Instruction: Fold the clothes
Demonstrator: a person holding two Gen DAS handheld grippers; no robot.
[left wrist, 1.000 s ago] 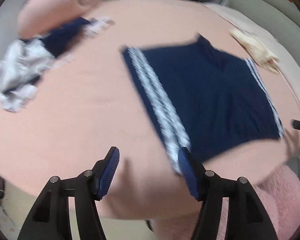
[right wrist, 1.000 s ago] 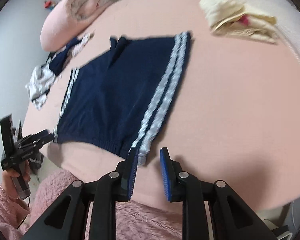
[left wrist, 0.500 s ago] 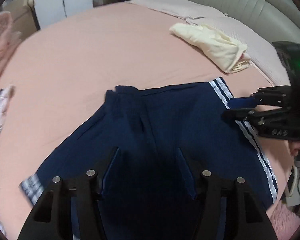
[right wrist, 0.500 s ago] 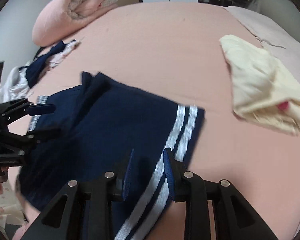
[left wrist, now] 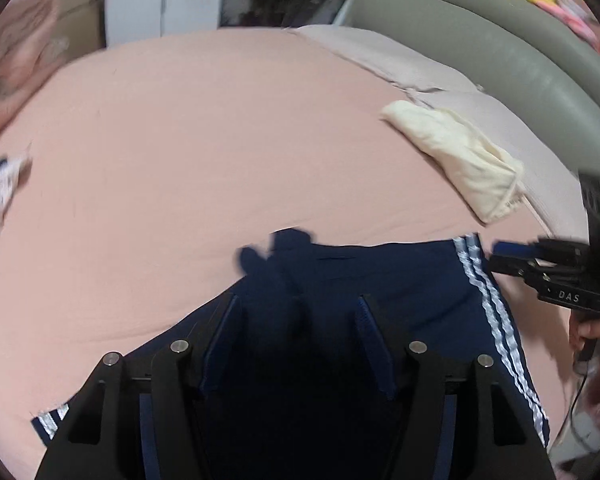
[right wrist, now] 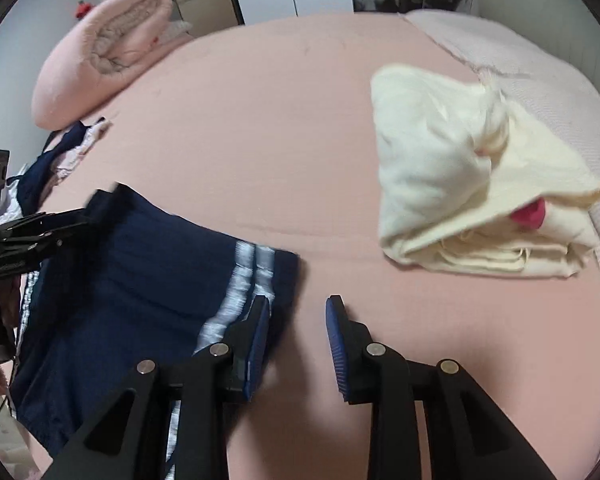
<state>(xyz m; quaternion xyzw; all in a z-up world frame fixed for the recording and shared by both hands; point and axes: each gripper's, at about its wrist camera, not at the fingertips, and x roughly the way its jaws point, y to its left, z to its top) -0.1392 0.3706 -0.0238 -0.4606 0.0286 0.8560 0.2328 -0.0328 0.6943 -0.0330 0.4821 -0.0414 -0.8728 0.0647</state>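
Navy shorts with white side stripes (left wrist: pixel 380 280) lie flat on the pink bed; they also show in the right wrist view (right wrist: pixel 140 280). My left gripper (left wrist: pixel 298 336) is open, hovering low over the middle of the shorts, and it shows at the left edge of the right wrist view (right wrist: pixel 40 232). My right gripper (right wrist: pixel 296 332) is open at the striped right edge of the shorts, one finger over the stripe, the other over bare sheet. It shows in the left wrist view (left wrist: pixel 540 264) beside the striped edge. Neither holds cloth.
A folded cream garment (right wrist: pixel 480 184) lies at the right, also in the left wrist view (left wrist: pixel 460 160). A rolled pink blanket (right wrist: pixel 104 48) and a heap of navy and white clothes (right wrist: pixel 60 156) lie at the left. A grey headboard (left wrist: pixel 500 40) borders the bed (left wrist: pixel 180 140).
Both grippers have moved forward from the bed's near edge over the shorts. The right gripper has opened wider and now sits at the striped side.
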